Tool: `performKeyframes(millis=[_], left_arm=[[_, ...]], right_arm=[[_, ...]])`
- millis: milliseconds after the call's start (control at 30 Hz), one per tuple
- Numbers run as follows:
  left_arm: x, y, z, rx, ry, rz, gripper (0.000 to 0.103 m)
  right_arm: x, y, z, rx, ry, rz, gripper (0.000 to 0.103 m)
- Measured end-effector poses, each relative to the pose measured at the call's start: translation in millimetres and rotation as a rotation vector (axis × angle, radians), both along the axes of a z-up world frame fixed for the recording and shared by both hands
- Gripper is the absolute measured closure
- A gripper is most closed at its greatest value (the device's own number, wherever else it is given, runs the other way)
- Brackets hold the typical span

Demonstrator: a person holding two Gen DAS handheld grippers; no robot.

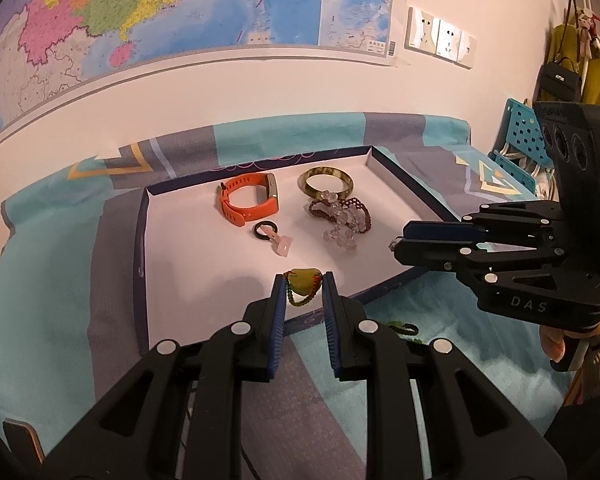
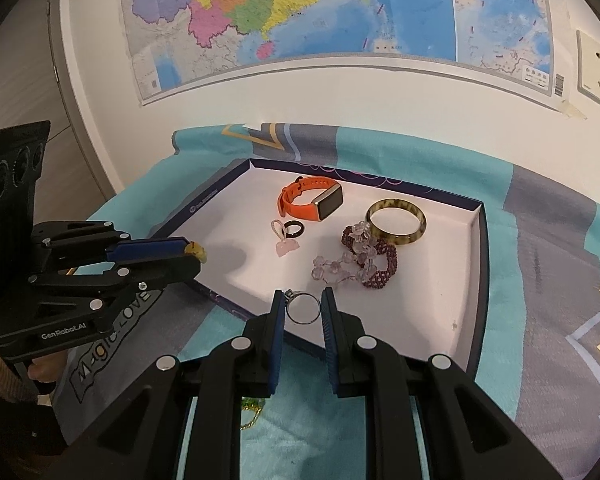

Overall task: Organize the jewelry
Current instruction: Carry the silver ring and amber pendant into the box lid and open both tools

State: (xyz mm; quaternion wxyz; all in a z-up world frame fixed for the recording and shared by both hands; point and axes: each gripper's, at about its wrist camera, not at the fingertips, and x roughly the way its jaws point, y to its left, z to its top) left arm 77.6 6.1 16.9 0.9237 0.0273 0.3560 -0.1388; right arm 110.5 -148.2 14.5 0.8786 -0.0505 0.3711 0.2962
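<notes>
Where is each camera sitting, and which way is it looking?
Left wrist view: sits on the left tongs, looking forward and down at the white tray; they pinch a yellow-green pendant. The right tongs and a hand show on the right.
Right wrist view: sits on the right tongs, facing the same tray; they pinch a silver ring. The left tongs show on the left.
Both see the orange watch, the bangle, the beaded bracelets and the wall map.
</notes>
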Motion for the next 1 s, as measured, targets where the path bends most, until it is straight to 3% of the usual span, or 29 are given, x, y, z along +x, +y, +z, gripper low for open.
performKeyframes(millis=[1000], left_arm=[[31.7,-8.0,-14.8,0.020,0.043,0.008,0.084]], right_arm=[[24.8,12.7,-13.8,-0.011,0.053,-0.015,0.086]])
